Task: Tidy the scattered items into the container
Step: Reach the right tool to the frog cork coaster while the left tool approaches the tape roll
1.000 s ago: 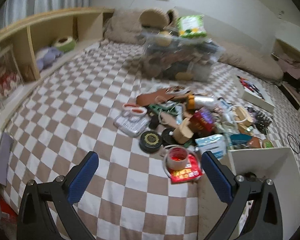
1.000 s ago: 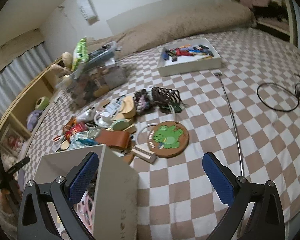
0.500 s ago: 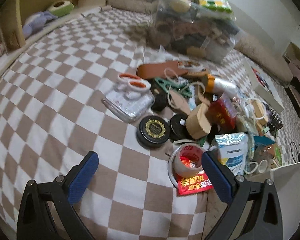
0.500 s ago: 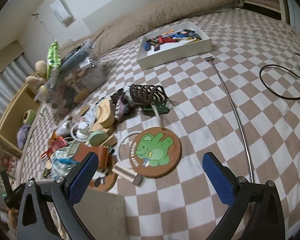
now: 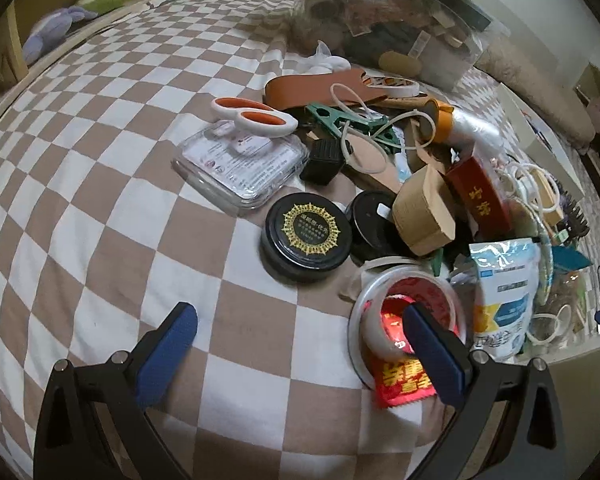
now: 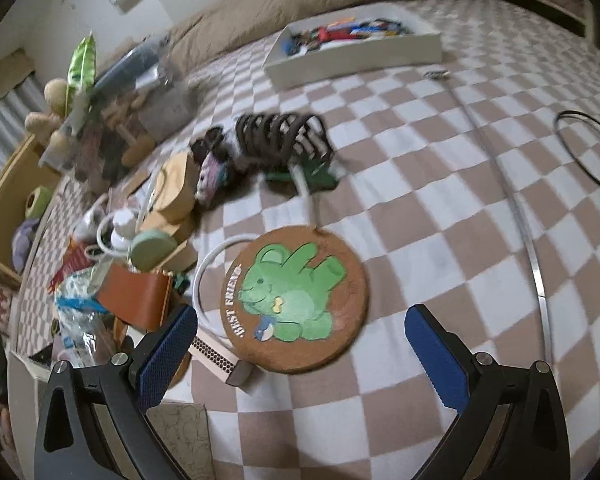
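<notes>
In the left wrist view, my left gripper [image 5: 298,320] is open, low over the checked bedspread. Its right finger [image 5: 432,356] overlaps a clear tape roll [image 5: 374,336] that lies on a red packet [image 5: 404,384]. A black round tin [image 5: 306,236] sits just ahead of it. Beyond lie orange-handled scissors [image 5: 256,118] and a clear plastic pack [image 5: 240,164]. My right gripper [image 6: 302,320] is open and straddles a round cork coaster with a green bear [image 6: 296,296]. A matchbox [image 6: 220,356] lies by its left finger. The white container [image 6: 24,376] shows at the lower left.
A full clear storage bin [image 5: 400,28] stands behind the pile. A white tray of small items [image 6: 356,44] sits at the back. A metal rod [image 6: 532,240] and a black cable loop [image 6: 588,148] lie to the right. Shelves with soft toys [image 5: 60,28] line the left.
Both grippers have moved forward and down toward the pile. The left now reaches the tape roll and the right closes in on the bear coaster. Both stay open.
</notes>
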The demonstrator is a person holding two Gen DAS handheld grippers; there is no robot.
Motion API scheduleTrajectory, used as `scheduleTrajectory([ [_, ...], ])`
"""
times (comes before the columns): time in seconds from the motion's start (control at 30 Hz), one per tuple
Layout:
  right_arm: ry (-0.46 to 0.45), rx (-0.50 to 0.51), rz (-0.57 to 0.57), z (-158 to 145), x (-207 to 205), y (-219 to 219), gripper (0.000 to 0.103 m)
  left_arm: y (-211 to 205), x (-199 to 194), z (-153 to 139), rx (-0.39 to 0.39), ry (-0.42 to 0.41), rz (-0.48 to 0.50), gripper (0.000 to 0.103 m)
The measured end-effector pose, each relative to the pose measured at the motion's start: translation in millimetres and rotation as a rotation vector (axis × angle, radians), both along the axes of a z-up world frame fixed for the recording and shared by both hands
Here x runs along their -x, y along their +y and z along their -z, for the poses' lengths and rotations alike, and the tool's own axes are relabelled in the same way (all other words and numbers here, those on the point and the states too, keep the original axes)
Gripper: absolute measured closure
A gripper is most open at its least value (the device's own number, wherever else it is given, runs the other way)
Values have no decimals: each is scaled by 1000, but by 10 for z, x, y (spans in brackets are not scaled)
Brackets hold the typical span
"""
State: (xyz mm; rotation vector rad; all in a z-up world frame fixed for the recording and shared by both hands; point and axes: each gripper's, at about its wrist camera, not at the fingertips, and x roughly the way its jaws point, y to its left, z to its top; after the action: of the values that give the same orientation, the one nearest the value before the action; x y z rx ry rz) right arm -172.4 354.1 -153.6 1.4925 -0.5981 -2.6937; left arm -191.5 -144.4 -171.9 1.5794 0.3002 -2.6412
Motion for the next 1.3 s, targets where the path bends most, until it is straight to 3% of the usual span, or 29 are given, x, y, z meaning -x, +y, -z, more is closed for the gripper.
scheduleTrajectory([
  [0.1, -23, -49, -39, 20, 119, -93, 0, 71, 4, 50, 68, -5, 29, 0],
  [0.2, -35, -62, -58, 42, 230, -140, 0, 223, -8, 107, 194, 3, 81, 0],
  [0.37, -81, -101, -56, 119, 395, -207, 0, 159, -17, 107, 167, 12, 72, 0],
  [0.57, -114, -183, -72, 209, 568, -287, 0, 182, -34, 94, 207, 18, 65, 0],
  [0.73, -104, -370, -118, 313, 584, -499, 0, 121, -67, 102, 256, 18, 25, 0],
  [1.0, -91, -305, -40, 298, 402, -285, 0, 73, -89, 89, 276, 22, 2, 0],
  [1.3, -86, -278, 29, 277, 210, -86, 0, -136, -128, 51, 277, 20, -89, 0],
])
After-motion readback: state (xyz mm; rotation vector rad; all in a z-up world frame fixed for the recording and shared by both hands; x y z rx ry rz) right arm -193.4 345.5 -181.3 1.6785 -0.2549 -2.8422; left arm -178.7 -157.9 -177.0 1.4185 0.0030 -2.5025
